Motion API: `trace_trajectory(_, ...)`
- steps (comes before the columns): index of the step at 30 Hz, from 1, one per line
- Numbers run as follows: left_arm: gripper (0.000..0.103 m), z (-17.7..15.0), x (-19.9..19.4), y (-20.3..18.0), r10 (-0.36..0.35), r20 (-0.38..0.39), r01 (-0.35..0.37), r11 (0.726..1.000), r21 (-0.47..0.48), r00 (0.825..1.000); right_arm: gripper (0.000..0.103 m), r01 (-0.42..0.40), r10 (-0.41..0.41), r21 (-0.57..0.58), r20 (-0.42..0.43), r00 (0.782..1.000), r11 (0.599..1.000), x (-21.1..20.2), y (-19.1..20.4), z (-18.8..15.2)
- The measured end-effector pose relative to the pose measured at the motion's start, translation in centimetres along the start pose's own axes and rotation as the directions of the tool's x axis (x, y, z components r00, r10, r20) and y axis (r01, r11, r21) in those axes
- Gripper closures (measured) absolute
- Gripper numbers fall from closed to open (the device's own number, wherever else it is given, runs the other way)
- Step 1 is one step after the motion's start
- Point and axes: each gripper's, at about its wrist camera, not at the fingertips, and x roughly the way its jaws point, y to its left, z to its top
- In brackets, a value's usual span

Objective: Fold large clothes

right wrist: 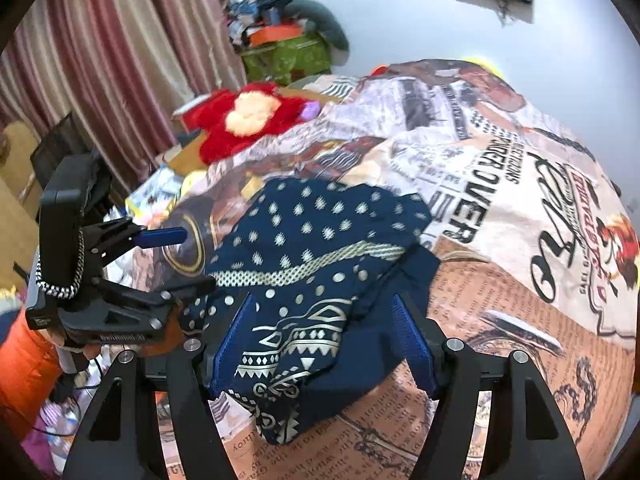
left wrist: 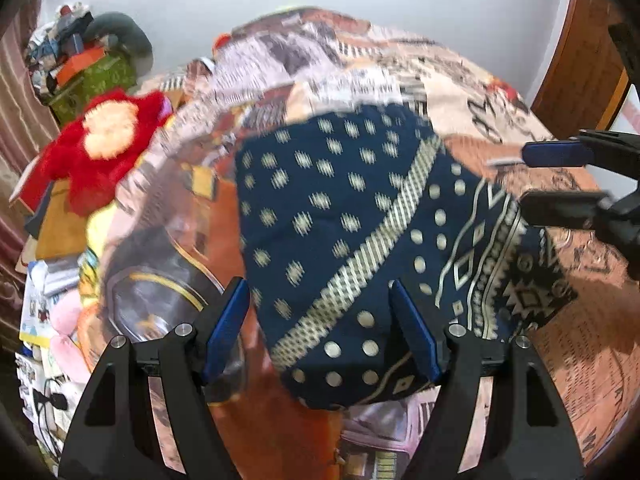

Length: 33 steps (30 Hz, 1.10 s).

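A navy garment [left wrist: 340, 220] with cream dots and geometric borders lies folded into a compact bundle on the bed; it also shows in the right wrist view [right wrist: 316, 256]. My left gripper [left wrist: 320, 320] is open, its blue-padded fingers [left wrist: 226, 324] spread over the bundle's near edge, holding nothing. My right gripper [right wrist: 324, 340] is open too, fingers [right wrist: 412, 344] straddling the bundle's patterned near corner. Each gripper appears in the other view: the right one at the right edge [left wrist: 560, 180], the left one at the left [right wrist: 176, 260], both open beside the garment.
The bed is covered by a newspaper-print sheet [right wrist: 500, 200] in orange and cream. A red plush toy [right wrist: 248, 116] lies at the bed's far left. A green box heaped with clutter [right wrist: 284, 52] stands by the striped curtain [right wrist: 100, 60]. Books and papers [left wrist: 48, 280] lie left.
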Motion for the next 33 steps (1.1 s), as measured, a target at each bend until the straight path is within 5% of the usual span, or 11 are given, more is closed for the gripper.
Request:
trace_trajectory(8,0.03,-2.8,0.5,-0.6,-0.019,-0.032,0.018,1.0,-0.024,0.999,0.033,0.045,-0.057,-0.066,-0.193,0.98,0.997,5.7,-0.5,-4.0)
trace_trajectory(18,0.03,-5.7,-0.5,-1.8,0.001,-0.08,-0.002,1.0,-0.021,0.997,0.026,0.026,-0.013,0.057,-0.212,0.977,0.998,2.7,-3.3,-6.2)
trace_trajectory(22,0.03,-5.6,-2.7,-1.6,0.03,-0.037,-0.032,0.998,-0.046,0.999,0.026,0.046,-0.035,0.068,-0.16,0.987,0.997,-0.1,-2.8,-6.1)
trace_trajectory(27,0.03,-3.9,-8.4,-1.4,0.055,0.104,-0.045,0.994,-0.1,0.993,0.026,0.055,-0.054,0.078,-0.009,0.998,0.995,-5.4,-1.4,-5.2)
trace_trajectory(33,0.03,-2.0,-17.2,-2.5,0.064,0.327,-0.022,0.991,-0.133,0.943,0.026,0.032,-0.055,0.103,0.223,0.973,0.994,-13.0,1.1,-3.6)
